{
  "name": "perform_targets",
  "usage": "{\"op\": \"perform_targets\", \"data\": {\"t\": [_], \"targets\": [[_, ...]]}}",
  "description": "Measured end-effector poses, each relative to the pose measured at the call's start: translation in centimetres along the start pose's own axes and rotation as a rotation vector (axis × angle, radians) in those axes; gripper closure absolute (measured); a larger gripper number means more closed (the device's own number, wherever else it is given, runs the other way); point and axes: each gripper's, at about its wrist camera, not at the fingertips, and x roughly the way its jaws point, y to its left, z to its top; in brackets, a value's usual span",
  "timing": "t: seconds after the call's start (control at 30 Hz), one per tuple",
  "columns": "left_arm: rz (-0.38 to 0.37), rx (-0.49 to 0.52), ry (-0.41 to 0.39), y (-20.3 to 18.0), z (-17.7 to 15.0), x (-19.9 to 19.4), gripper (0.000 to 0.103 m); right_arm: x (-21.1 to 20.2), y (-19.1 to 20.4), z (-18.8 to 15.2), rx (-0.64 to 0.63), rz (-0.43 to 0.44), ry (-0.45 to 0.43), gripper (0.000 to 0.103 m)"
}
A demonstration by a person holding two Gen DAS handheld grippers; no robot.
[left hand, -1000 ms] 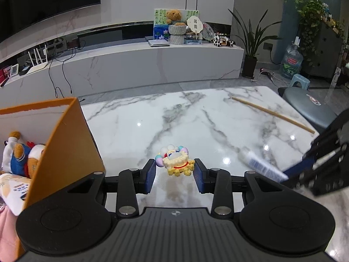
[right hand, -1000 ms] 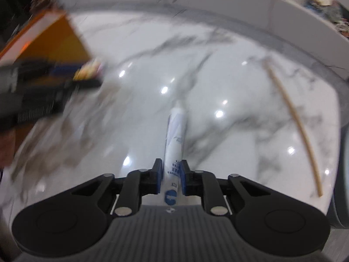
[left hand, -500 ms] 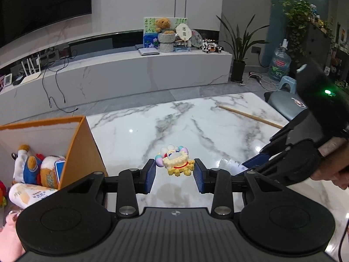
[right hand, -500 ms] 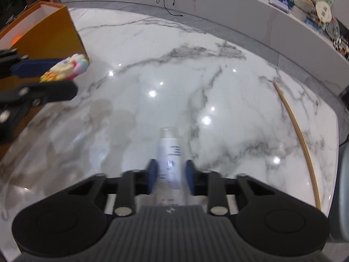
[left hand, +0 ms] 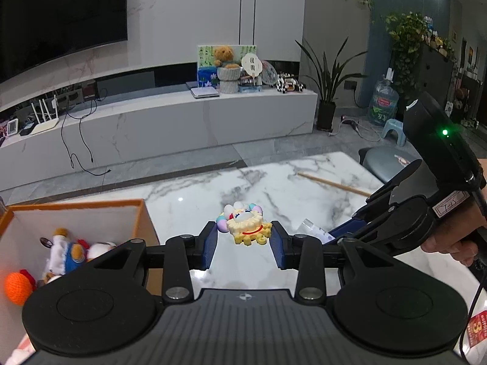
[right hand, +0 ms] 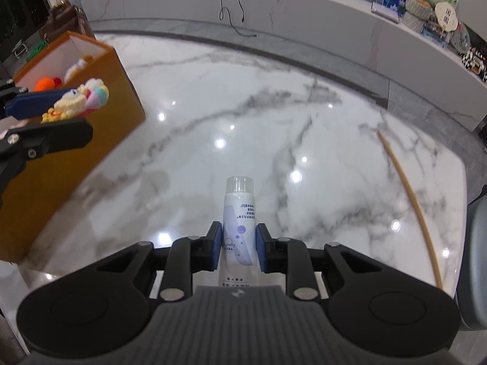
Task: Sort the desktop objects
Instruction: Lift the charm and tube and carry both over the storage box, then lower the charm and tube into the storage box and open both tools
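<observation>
The left gripper (left hand: 245, 245) points forward and somewhat down, its blue pads clamped on a small yellow-and-pastel plastic toy with a red smile (left hand: 246, 227), held in the air above the white grey-veined marble table (left hand: 197, 200). Just to its left stands the orange cardboard box with a white inside (left hand: 91, 205), holding soft toys. The right gripper (right hand: 239, 251) tilts more steeply down, its pads closed on the body of a white squeeze tube with a clear cap and blue print (right hand: 239, 213), cap pointing away, clear of the tabletop. A hand (left hand: 453, 237) grips its handle at the right of the left view. A long thin wooden stick (right hand: 411, 200) lies on the far right of the table.

Compared with a second ago, both grippers have risen with their loads: more of the box's inside shows in the left view, and the tube, which lay low over the marble, now sits higher above it.
</observation>
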Motion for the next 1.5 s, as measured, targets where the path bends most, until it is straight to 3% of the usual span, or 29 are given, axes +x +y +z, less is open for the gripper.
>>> {"op": "perform_targets", "data": {"t": [0.5,0.87,1.07,1.5], "targets": [[0.046,-0.107,-0.091,7.0,2.1,-6.7,0.060,-6.6,7.6,5.1,-0.061,0.040,-0.203,0.078],[0.134,-0.172,-0.106,13.2,1.5,-10.0,0.060,-9.4,15.7,8.4,-0.136,0.154,-0.338,0.078],[0.166,-0.207,-0.057,15.7,-0.3,-9.9,0.060,-8.3,20.2,9.4,-0.183,0.235,-0.337,0.078],[0.195,-0.198,0.052,17.9,-3.6,-9.0,0.060,-3.2,25.0,11.4,-0.250,0.233,-0.259,0.078]]}}
